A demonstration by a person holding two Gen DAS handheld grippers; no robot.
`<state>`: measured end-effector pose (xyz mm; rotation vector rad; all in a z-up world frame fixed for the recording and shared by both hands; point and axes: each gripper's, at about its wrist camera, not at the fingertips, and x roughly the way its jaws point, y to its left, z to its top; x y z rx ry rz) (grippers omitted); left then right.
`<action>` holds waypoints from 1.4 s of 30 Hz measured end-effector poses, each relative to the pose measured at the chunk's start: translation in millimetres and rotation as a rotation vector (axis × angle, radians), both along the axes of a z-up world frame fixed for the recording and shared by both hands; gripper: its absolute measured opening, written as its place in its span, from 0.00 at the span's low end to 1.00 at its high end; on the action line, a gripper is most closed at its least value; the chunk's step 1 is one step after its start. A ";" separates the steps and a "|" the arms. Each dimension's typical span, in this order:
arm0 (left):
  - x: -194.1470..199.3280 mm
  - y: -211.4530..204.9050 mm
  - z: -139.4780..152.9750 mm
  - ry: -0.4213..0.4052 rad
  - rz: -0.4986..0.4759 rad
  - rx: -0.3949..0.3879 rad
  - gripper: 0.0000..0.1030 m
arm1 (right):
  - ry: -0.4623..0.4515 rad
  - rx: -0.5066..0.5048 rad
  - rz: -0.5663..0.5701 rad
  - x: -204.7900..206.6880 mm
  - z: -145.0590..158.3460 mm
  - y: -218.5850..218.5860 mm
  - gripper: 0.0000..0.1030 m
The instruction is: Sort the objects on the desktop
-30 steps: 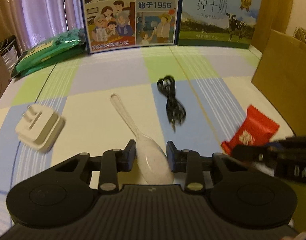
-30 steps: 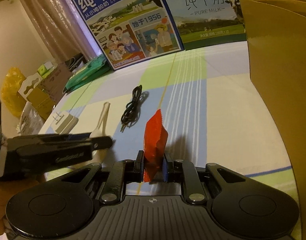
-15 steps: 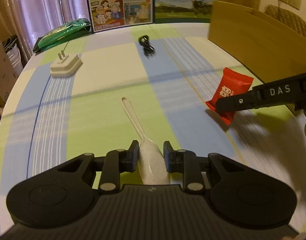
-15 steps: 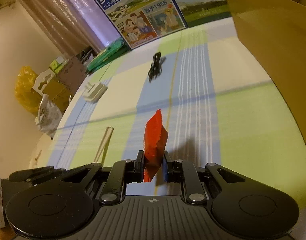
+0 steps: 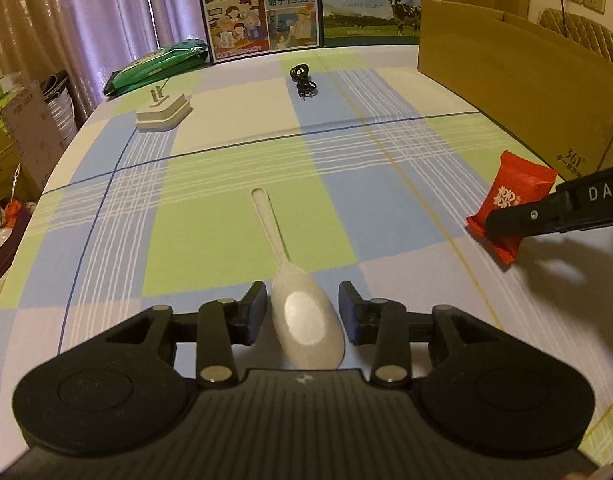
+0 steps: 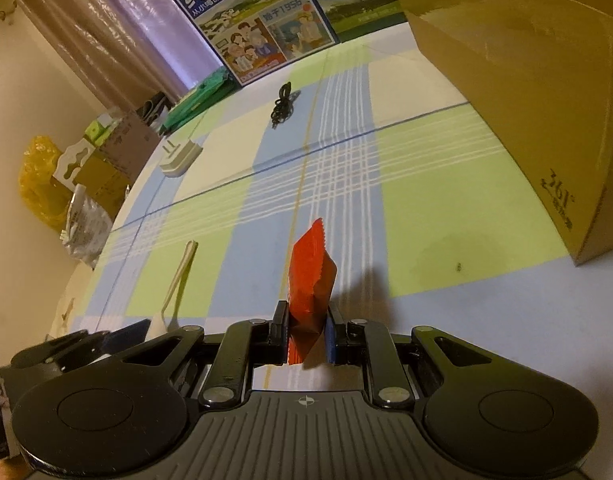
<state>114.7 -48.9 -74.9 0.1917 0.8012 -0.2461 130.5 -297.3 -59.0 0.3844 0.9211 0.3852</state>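
The left hand-held gripper, clamped on the spoon half a second ago, now stands spread around its bowl at lower centre: spoon released on the bench. The right hand-held gripper still pinches the red packet. Counted: one spoon, one packet, one cable, one charger, one box.

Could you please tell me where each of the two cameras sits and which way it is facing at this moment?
Left wrist: sits on the left gripper, looking forward over the checked tablecloth toward the milk boxes; its open fingers flank the spoon, and the right gripper's finger enters from the right.
Right wrist: sits on the right gripper, tilted, facing the same boxes with the cardboard box on its right; its fingers clamp the red packet.
Shared: spoon, red packet, black cable, charger plug, green pack.
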 end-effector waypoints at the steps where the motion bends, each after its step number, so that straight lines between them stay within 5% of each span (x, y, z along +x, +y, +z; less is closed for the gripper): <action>1: -0.5 0.8 0.0 0.000 0.004 -0.002 0.35 | 0.000 0.000 0.000 -0.5 0.0 -0.4 0.14; 10: 30.4 13.5 5.0 0.073 0.031 -0.073 0.34 | -0.003 0.002 0.013 0.9 0.8 6.0 0.14; 12: 36.4 15.5 4.5 0.098 0.035 -0.079 0.20 | 0.000 0.004 0.017 1.4 -0.7 8.0 0.14; 22: 40.5 17.9 8.2 0.105 0.044 -0.123 0.18 | 0.002 0.007 0.027 3.8 -1.0 14.7 0.14; 27: 35.7 18.7 16.6 0.090 0.042 -0.133 0.00 | -0.006 0.009 0.026 4.2 2.5 14.9 0.14; 42: 47.6 9.1 3.4 0.093 -0.018 -0.042 0.07 | 0.005 0.006 0.021 2.9 -0.5 13.6 0.14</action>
